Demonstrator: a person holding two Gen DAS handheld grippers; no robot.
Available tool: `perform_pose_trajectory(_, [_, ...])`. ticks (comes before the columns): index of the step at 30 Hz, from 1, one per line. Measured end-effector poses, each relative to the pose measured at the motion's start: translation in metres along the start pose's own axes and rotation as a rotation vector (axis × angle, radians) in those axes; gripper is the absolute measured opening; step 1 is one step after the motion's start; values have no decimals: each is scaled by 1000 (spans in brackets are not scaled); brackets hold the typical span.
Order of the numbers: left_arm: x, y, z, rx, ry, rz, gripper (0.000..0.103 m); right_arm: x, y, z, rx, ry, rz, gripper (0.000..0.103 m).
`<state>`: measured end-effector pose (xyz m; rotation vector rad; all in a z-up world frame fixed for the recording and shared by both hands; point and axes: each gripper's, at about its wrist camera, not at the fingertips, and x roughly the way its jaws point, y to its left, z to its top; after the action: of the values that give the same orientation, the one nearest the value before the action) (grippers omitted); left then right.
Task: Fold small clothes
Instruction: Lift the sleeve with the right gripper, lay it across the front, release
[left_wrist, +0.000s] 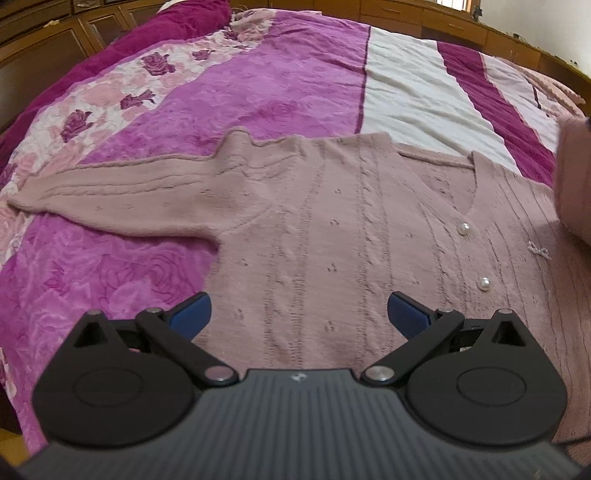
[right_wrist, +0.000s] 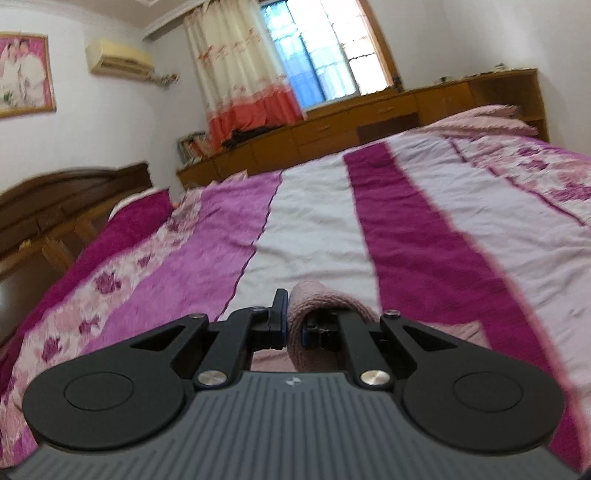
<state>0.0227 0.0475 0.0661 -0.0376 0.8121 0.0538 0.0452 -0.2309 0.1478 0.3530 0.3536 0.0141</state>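
Clenched on a pink sleeve (right_wrist: 317, 295), right tool (right_wrist: 293, 325) may tug the cardigan (left_wrist: 332, 229) askew beneath the released left tool (left_wrist: 299, 310).

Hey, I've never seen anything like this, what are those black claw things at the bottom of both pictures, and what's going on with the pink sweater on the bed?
Each picture comes from a camera mounted on a hand-held gripper that a person carries, one per hand, looking forward along its two fingers. No robot arm is involved.

In the left wrist view, the left hand-held gripper is open and holds nothing, poised over a pink knitted cardigan with pearl buttons, spread on a bed's purple, white and magenta bedspread. One sleeve lies stretched out to the side.

In the right wrist view, the right hand-held gripper is shut on a fold of pink knit fabric, probably the cardigan's other sleeve.
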Motion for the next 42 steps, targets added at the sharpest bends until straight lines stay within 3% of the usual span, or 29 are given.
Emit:
perform_pose_trajectory(14, [11, 28, -9, -62, 28, 1, 103, 78, 72, -72, -105, 177, 42, 8])
perform_pose_trajectory(29, [24, 35, -14, -84, 55, -12, 103, 127, 75, -113, -109, 321, 31, 9])
perform_pose_trajectory(32, [25, 35, -14, -83, 57, -11, 103, 132, 71, -120, -88, 358, 36, 23])
perform_pose_trajectory(34, [25, 35, -14, -82, 58, -13, 103, 133, 70, -123, -77, 363, 76, 48])
perform_pose_trajectory(36, [24, 34, -14, -77, 56, -15, 103, 131, 70, -123, -46, 366, 120, 59])
perform_pose_trajectory(42, [24, 33, -15, -68, 54, -10, 103, 117, 69, -123, 21, 369, 167, 77])
